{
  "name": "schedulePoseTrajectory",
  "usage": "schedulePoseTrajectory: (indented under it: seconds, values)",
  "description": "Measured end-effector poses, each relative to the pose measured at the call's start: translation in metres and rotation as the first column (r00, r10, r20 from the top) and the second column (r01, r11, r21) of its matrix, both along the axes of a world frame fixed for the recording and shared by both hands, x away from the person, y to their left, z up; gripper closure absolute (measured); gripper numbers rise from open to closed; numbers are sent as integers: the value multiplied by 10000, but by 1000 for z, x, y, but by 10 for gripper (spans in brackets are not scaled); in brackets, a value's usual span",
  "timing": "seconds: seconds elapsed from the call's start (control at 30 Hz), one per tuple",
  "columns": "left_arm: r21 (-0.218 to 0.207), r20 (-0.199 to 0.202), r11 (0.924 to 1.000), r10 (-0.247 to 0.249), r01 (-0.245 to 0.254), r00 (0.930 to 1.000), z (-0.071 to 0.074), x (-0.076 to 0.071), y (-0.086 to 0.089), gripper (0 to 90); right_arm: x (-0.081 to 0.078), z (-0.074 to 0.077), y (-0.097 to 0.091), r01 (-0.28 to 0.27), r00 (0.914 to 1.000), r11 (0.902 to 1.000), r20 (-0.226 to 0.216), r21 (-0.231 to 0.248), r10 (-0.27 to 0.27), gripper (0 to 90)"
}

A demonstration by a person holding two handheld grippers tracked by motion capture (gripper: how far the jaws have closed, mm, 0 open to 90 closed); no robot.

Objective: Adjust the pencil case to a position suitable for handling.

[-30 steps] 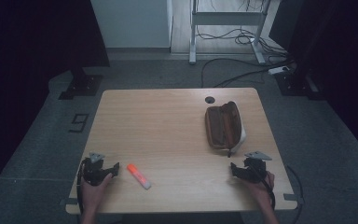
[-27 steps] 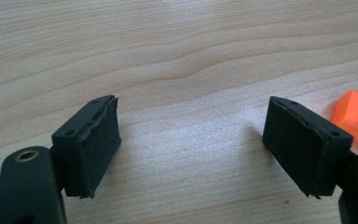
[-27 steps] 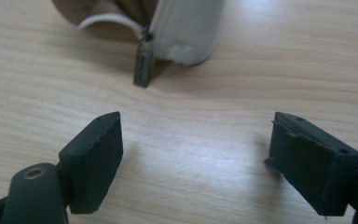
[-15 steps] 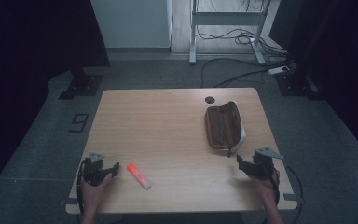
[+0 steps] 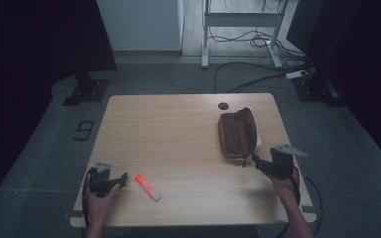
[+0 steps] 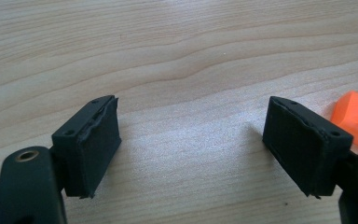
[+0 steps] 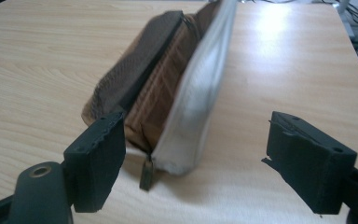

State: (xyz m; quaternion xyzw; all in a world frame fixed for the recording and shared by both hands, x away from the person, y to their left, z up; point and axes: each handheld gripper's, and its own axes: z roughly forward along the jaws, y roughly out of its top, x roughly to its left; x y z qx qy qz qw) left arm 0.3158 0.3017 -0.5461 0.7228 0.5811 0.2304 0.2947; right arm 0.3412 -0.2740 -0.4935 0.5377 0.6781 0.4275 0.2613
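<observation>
A brown pencil pouch (image 5: 237, 133) with a pale grey side lies open on the right part of the wooden table (image 5: 178, 129). In the right gripper view the pouch (image 7: 168, 88) fills the space just ahead, its zipper pull (image 7: 145, 173) hanging at the near end. My right gripper (image 5: 251, 160) is open, its tips almost at that near end (image 7: 200, 140). An orange and white marker (image 5: 148, 187) lies near the front left. My left gripper (image 5: 124, 177) rests open on the table just left of it (image 6: 193, 126), and the marker's orange end (image 6: 355, 116) shows past its right jaw.
A round cable hole (image 5: 222, 105) sits near the table's far edge. Beyond the table are a desk frame (image 5: 238, 29), cables on the floor (image 5: 258, 74) and a dark stand base (image 5: 87, 91) at the left. Bare wood lies between the marker and the pouch.
My right gripper has moved forward and slightly left, up to the near end of the pouch. The left gripper and the marker have stayed put.
</observation>
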Motion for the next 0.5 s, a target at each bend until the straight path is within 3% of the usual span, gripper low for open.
schedulePoseTrajectory:
  seconds: [0.2,0.5]
  values:
    - [2,2,10000,3,-3,10000,0,0,0,187,13,2,7,-174,9998,9998,39,-94,174,190]
    - [0,9,10000,6,-6,10000,0,0,0,189,45,-7,16,237,9993,9997,-301,45,-235,216]
